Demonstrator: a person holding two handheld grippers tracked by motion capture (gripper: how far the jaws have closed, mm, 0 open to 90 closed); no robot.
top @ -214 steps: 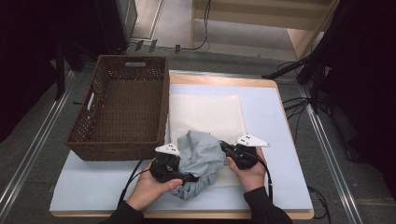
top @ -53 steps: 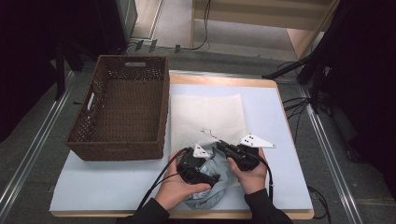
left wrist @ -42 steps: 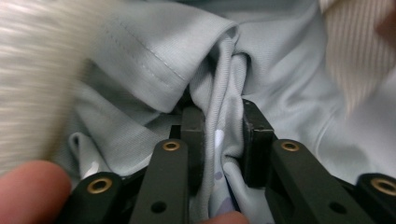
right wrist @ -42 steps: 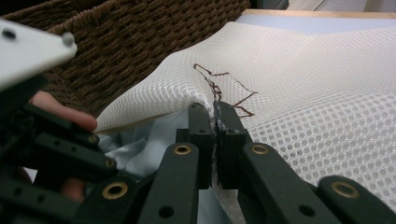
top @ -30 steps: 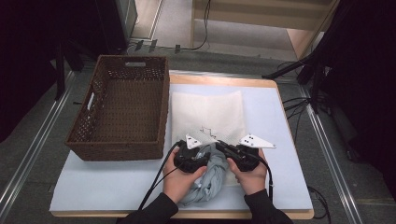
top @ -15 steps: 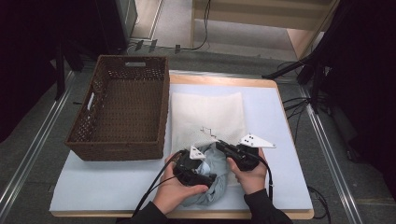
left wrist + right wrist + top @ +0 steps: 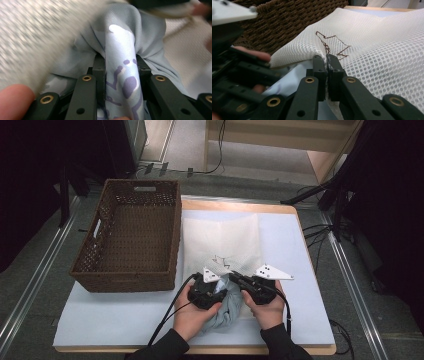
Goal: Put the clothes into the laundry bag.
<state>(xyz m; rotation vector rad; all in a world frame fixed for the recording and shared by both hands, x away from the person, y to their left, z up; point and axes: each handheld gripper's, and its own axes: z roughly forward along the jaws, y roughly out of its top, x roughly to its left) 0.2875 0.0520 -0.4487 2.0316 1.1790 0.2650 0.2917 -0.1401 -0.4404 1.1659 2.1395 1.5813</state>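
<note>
The left gripper [image 7: 121, 67] clamps a fold of the grey cloth [image 7: 227, 307], which lies bunched at the table's [image 7: 115, 320] near edge between both hands, while the right gripper [image 7: 327, 62] pinches the edge of the white mesh bag [image 7: 222, 240] just beside the basket [image 7: 130, 235].

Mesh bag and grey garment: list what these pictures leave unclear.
- High view: the grey garment is mostly covered by both hands.
- Left gripper view: the mesh bag is blurred; the bag's opening can't be traced.
- Right gripper view: the left claw blocks the bag's near edge beside the right claw.
</note>
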